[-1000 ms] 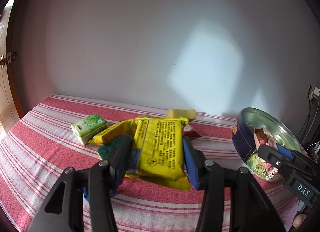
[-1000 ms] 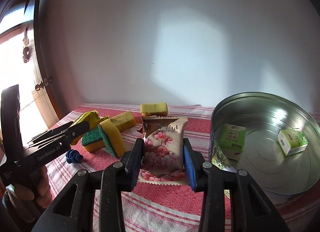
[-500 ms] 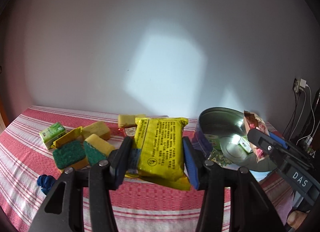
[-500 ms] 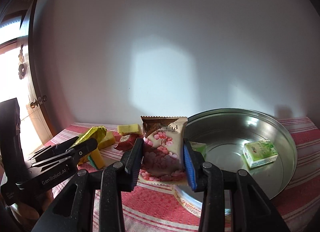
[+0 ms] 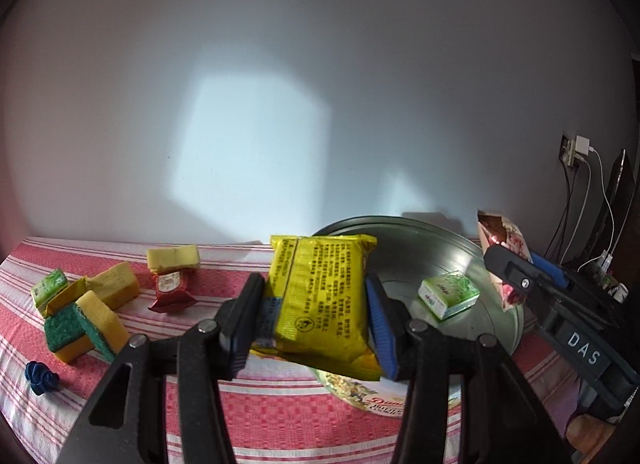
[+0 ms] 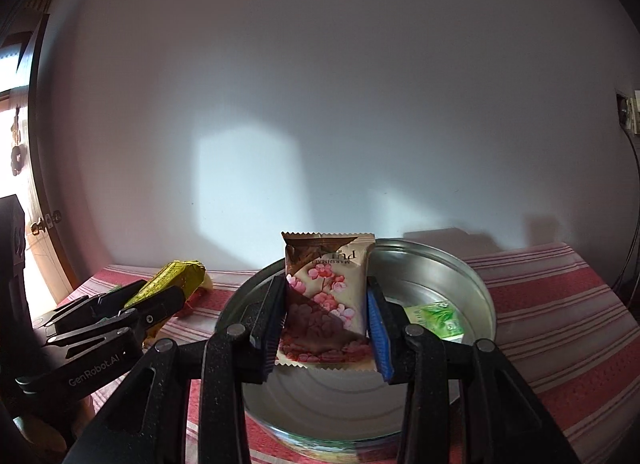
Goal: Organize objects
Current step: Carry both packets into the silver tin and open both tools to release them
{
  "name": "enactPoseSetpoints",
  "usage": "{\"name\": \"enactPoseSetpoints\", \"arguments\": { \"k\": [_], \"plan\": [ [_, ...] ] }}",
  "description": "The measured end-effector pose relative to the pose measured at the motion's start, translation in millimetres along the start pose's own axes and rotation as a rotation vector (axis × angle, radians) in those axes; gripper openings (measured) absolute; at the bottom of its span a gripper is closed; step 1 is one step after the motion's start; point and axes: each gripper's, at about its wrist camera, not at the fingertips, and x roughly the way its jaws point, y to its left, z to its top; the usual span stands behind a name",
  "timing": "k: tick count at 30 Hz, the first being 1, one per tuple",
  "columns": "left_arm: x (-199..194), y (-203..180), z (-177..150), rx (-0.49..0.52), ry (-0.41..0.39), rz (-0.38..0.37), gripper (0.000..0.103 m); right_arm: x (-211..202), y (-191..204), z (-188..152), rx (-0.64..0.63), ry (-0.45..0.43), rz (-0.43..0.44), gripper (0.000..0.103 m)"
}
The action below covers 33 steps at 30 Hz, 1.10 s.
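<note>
my left gripper clamped on crinkly yellow snack packet, right gripper squeezing pink-flowered marshmallow pouch, both over round silver metal tin.

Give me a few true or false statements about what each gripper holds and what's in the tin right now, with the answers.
1. The left gripper is shut on a yellow packet. True.
2. The right gripper is empty. False: it is shut on a flowered packet.
3. A green box lies inside the tin. True.
4. The sponges are in the tin. False: they lie on the striped cloth, off to the left in the left wrist view.
5. The red sachet is on the cloth. True.
</note>
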Motion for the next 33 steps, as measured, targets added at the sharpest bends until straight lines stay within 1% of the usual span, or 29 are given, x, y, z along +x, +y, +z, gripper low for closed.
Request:
{"name": "enactPoseSetpoints", "arguments": {
  "k": [4, 8, 13, 16, 22, 27, 33],
  "plan": [
    [13, -18, 2, 0.021, 0.010, -0.013, 0.049, -2, -19, 2, -0.012, -0.011, -0.058, 0.041],
    [25, -37, 2, 0.044, 0.025, -0.017, 0.049, 1, -38, 2, -0.005, -0.004, -0.103, 0.041],
    [38, -57, 0, 0.058, 0.044, -0.023, 0.049, 12, -49, 2, 0.010, 0.017, -0.147, 0.041],
    [39, -67, 0, 0.069, 0.049, -0.023, 0.049, 15, -56, 2, 0.017, 0.024, -0.167, 0.041],
    [48, -74, -5, 0.079, 0.071, -0.017, 0.049, 27, -59, 0, 0.031, 0.054, -0.180, 0.041],
    [57, -75, -9, 0.080, 0.096, -0.004, 0.049, 37, -66, -3, 0.013, 0.075, -0.183, 0.041],
    [66, -79, -15, 0.087, 0.118, 0.022, 0.049, 46, -63, -9, -0.009, 0.104, -0.180, 0.041]
  ]
}}
